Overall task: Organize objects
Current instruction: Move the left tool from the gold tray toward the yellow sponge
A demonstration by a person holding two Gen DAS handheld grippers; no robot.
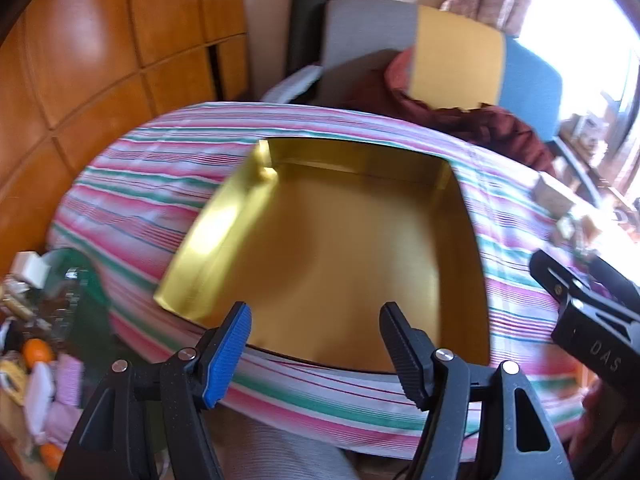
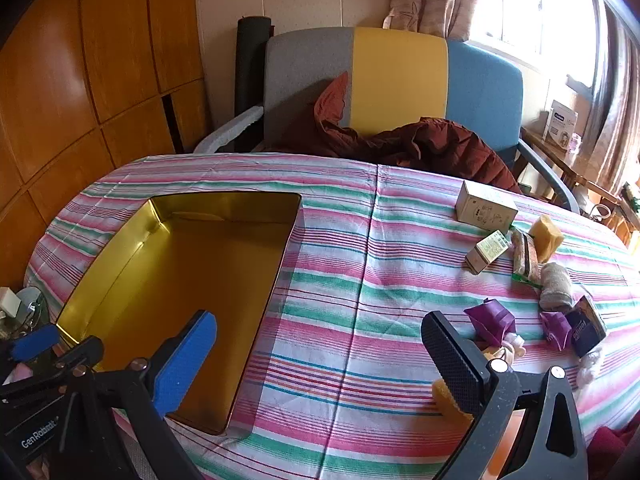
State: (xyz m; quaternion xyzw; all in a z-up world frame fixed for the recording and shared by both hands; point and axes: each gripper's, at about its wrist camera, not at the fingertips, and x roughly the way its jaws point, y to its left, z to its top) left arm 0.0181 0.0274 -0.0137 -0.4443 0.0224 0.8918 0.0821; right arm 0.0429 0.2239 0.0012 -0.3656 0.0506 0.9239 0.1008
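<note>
An empty gold tin box (image 1: 340,248) sits on the striped tablecloth; it is at the left in the right wrist view (image 2: 180,280). My left gripper (image 1: 316,356) is open and empty, over the box's near edge. My right gripper (image 2: 320,368) is open and empty, over the cloth just right of the box; it also shows at the right edge of the left wrist view (image 1: 592,304). Small items lie at the table's right: a white carton (image 2: 486,204), a small box (image 2: 488,250), a yellow sponge (image 2: 546,236), purple wrappers (image 2: 492,320), a dark packet (image 2: 586,326), a rolled cloth (image 2: 556,284).
A chair (image 2: 396,80) with grey, yellow and blue panels stands behind the table with a rust-red jacket (image 2: 420,140) on it. Wooden cabinets (image 2: 80,80) are at the left. Clutter lies on the floor at the left (image 1: 36,320). A bright window (image 2: 532,4) is at the right.
</note>
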